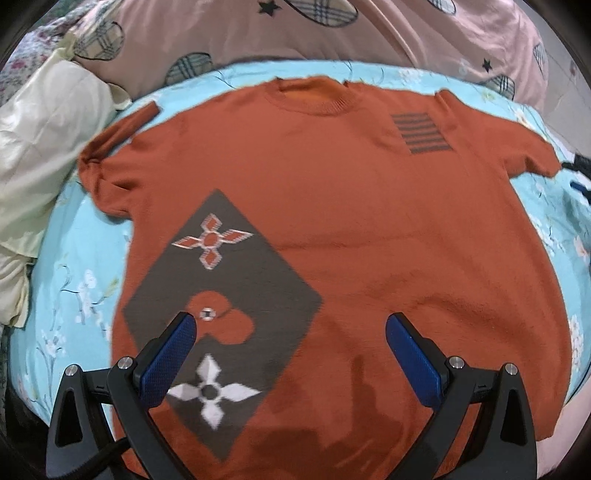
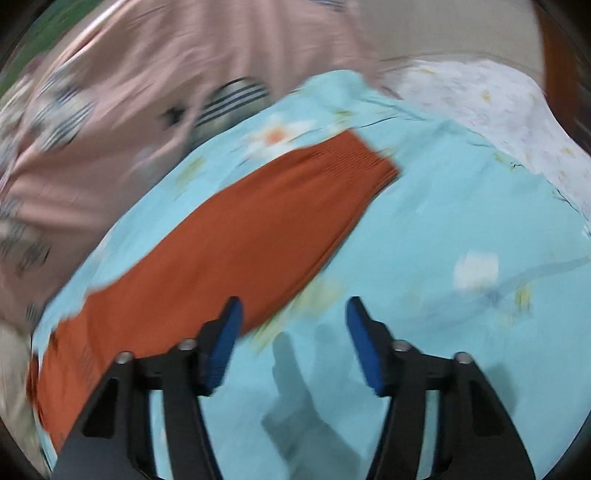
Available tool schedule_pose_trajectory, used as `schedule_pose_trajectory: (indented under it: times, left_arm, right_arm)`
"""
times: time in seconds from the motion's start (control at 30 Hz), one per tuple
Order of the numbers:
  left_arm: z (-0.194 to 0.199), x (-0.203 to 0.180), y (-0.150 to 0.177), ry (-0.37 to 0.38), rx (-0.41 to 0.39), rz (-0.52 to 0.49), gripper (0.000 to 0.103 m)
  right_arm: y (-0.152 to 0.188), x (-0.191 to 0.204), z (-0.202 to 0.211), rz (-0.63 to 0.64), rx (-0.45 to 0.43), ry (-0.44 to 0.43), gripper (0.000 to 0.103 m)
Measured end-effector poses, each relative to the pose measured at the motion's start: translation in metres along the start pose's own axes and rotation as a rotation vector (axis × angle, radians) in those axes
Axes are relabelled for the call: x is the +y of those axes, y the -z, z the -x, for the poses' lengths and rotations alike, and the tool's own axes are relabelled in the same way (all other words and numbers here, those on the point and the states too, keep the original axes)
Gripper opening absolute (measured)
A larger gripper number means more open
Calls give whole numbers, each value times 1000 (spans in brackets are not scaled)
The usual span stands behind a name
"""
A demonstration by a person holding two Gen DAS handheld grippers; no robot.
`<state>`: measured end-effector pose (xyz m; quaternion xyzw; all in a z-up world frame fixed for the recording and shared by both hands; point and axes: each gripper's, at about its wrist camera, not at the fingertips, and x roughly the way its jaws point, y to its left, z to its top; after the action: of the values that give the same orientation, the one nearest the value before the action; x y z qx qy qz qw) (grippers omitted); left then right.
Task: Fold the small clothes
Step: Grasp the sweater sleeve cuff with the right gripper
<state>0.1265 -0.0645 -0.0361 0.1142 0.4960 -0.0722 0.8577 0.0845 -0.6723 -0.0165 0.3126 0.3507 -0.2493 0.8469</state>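
Observation:
An orange knit sweater [image 1: 332,206] lies flat, front up, on a light blue floral sheet [image 1: 74,280]. It bears a brown diamond patch [image 1: 236,291] with flower motifs and a block of dark stripes [image 1: 421,133] near one shoulder. My left gripper [image 1: 291,325] hovers open over the lower part of the sweater, nothing between its blue pads. In the blurred right wrist view one orange sleeve [image 2: 236,236] stretches out with its ribbed cuff [image 2: 354,166] at the far end. My right gripper [image 2: 293,310] is above the sheet beside that sleeve, its jaws apart and empty.
A pink quilt [image 1: 295,33] with plaid patches is heaped along the far side. A cream pillow [image 1: 48,140] lies at the left. White floral bedding [image 2: 498,110] sits beyond the blue sheet [image 2: 461,221] in the right wrist view. A dark object [image 1: 580,166] shows past the sweater's right sleeve.

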Motion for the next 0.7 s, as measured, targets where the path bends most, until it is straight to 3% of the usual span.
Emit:
schedule_pose_trajectory:
  times: [0.13, 0.27, 0.33, 0.37, 0.4, 0.53, 0.7]
  left_arm:
    - [-16, -13, -5, -1, 38, -26, 103]
    - [-27, -19, -13, -6, 52, -34, 103]
    - [-30, -20, -17, 0, 54, -31, 103]
    - [-31, -20, -19, 3, 53, -30, 103]
    - [-32, -20, -20, 8, 52, -30, 103]
    - [-31, -19, -22, 35, 35, -25, 103]
    - [-28, -10, -23, 92, 24, 11, 102]
  right_arm:
    - [-47, -29, -39, -102, -22, 34, 46]
    - [-73, -45, -69, -107, -44, 90, 43]
    - [-80, -52, -78, -132, -64, 62, 33]
    - [-78, -51, -76, -126, -67, 53, 17]
    - [-79, -48, -74, -115, -64, 26, 8]
    - [-71, -11, -45, -19, -97, -90, 8]
    - [-32, 85, -2, 136, -55, -305, 8]
